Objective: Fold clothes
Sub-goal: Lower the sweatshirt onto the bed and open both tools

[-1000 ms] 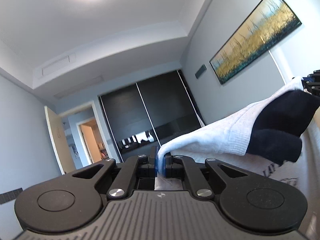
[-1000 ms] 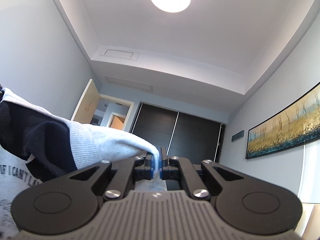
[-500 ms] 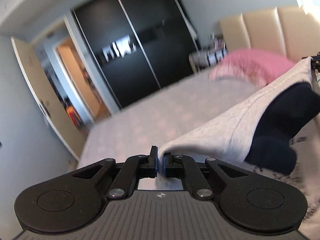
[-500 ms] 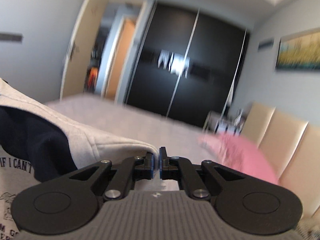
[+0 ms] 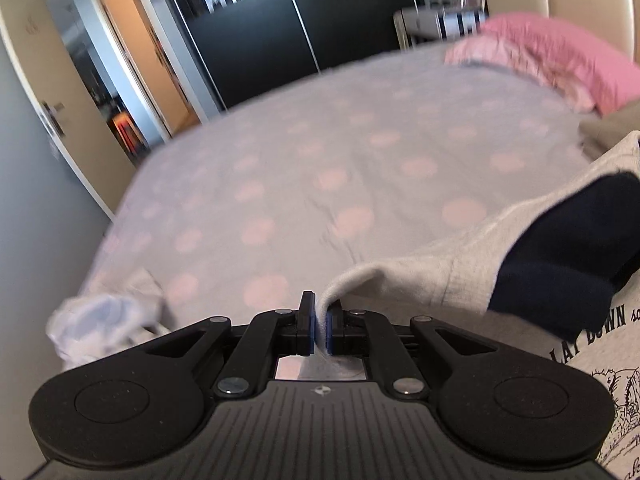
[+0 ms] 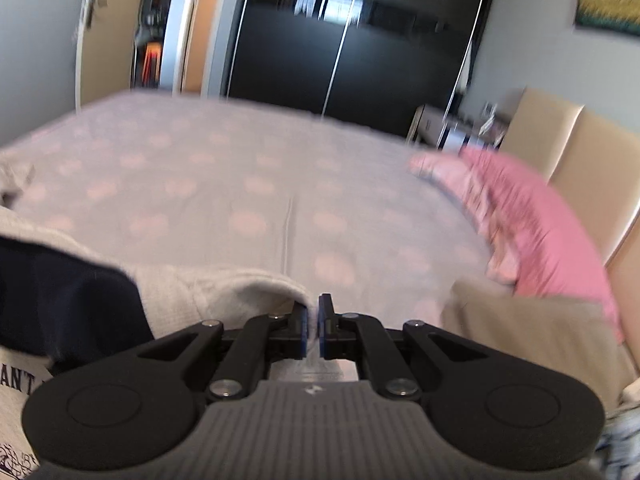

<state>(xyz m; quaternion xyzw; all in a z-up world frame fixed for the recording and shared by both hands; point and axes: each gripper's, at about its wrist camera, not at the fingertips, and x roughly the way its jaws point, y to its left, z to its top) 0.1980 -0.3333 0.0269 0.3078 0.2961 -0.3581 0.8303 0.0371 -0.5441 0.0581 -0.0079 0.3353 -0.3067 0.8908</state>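
Two grippers, left gripper (image 5: 319, 322) and right gripper (image 6: 313, 322), each pinch the grey shirt (image 5: 432, 280) | shirt spans lower frame above bed (image 5: 320, 168) | risk: thin pinch slips, shirt crumples

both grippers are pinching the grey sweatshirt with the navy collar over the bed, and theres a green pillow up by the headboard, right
Nearly. The pillow by the headboard is pink, not green; the right wrist view shows it plainly. The rest holds: the left gripper and the right gripper each pinch the grey sweatshirt over the bed.
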